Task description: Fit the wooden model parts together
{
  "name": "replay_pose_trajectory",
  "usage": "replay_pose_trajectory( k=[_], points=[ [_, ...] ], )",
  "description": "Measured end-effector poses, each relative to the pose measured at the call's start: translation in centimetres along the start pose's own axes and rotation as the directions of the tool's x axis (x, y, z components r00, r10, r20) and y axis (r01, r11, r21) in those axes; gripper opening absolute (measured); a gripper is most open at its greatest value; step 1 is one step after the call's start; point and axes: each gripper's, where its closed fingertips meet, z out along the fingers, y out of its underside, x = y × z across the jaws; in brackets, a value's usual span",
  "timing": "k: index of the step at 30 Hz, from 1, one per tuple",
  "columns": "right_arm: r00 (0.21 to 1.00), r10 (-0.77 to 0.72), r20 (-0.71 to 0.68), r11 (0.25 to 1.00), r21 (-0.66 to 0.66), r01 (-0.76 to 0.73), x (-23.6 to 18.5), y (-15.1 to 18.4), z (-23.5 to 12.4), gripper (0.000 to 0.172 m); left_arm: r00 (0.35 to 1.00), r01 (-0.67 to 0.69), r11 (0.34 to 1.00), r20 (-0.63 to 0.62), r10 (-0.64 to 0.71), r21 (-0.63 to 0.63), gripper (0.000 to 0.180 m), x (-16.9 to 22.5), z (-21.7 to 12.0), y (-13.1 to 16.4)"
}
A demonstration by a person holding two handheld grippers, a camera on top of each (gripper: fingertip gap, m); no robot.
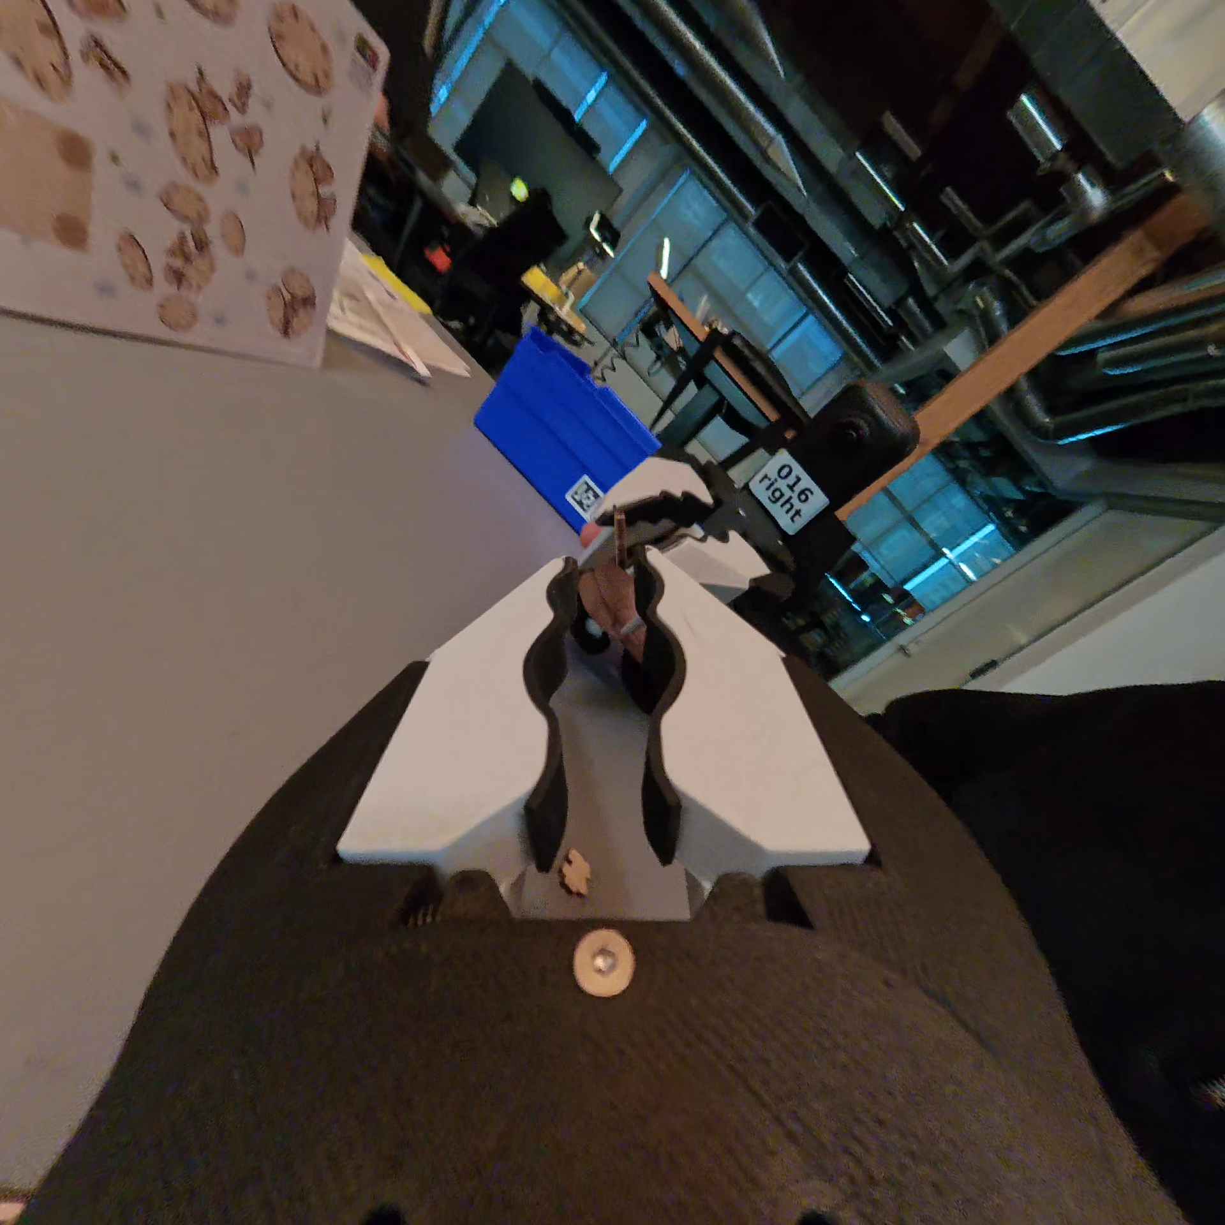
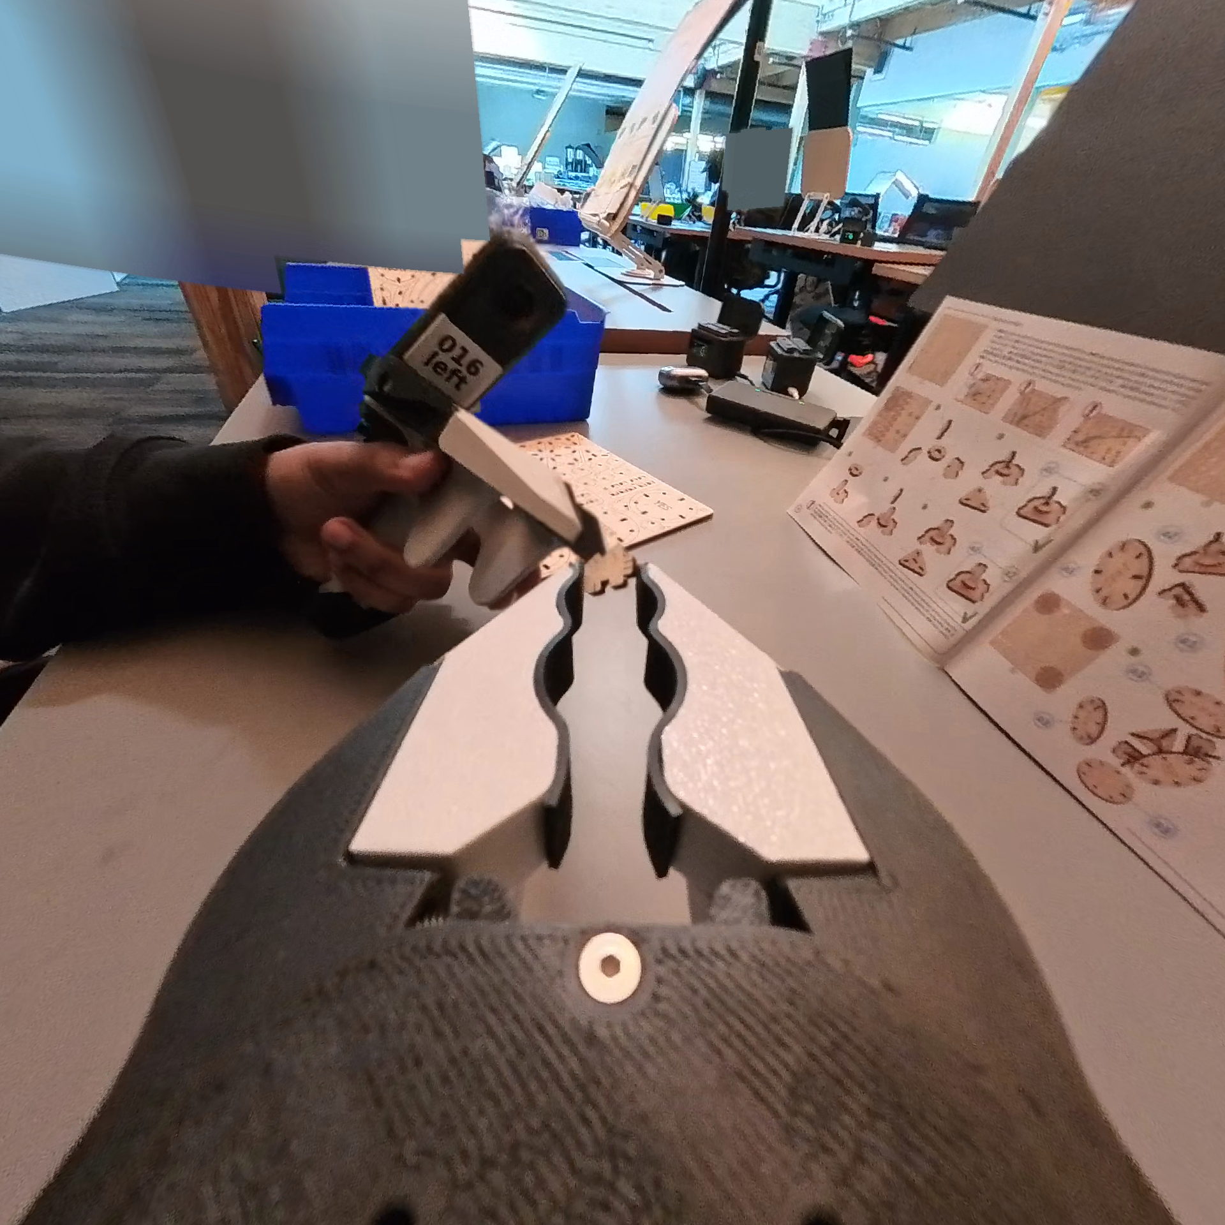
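Observation:
My right gripper (image 2: 608, 583) is shut on a small, toothed, pale wooden piece (image 2: 610, 569), held by its edges at the fingertips above the grey table (image 2: 762, 596). In the left wrist view the same piece (image 1: 621, 537) shows edge-on in the right gripper (image 1: 613, 530). My left gripper (image 1: 603, 573) is open, its tips right at that piece with a gap beside it. In the right wrist view the left gripper (image 2: 590, 533) comes in from the upper left, held by a hand (image 2: 345, 517), with its tip at the top of the piece. A tiny wooden bit (image 1: 575, 872) lies on the left gripper's base.
A flat wooden sheet of cut-out parts (image 2: 636, 490) lies on the table behind the grippers. A blue bin (image 2: 530, 371) stands at the far edge. Printed instruction sheets (image 2: 994, 477) stand propped at the right. A black power adapter (image 2: 769, 404) and chargers sit at the back. Both grippers' tips are close together, under 4 cm apart.

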Motion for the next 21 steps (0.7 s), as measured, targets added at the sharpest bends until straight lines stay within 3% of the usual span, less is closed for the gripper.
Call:
replay_pose_trajectory(
  k=[4,8,15,21],
  points=[
    [0.999,-0.047,-0.013,0.999,-0.011,0.047,-0.4,-0.1,0.2,0.013,0.998,0.037,0.999,-0.053,-0.038,-0.032,0.014,0.8,0.3,0.7],
    [0.999,-0.049,-0.014,0.999,-0.007,0.049,-0.5,-0.1,0.3,0.013,0.996,0.046,0.999,-0.074,-0.047,-0.011,0.000,1.0,0.1,0.4],
    [1.000,-0.018,-0.011,1.000,-0.007,0.018,-0.4,0.0,0.2,0.007,0.997,0.035,0.999,-0.068,-0.036,-0.004,0.000,1.0,-0.1,0.2],
    [0.984,0.156,0.081,0.988,0.000,-0.156,-0.8,-0.1,0.1,0.000,0.997,-0.005,1.000,-0.076,0.006,0.023,0.002,1.4,-0.2,-0.2]
  ],
)
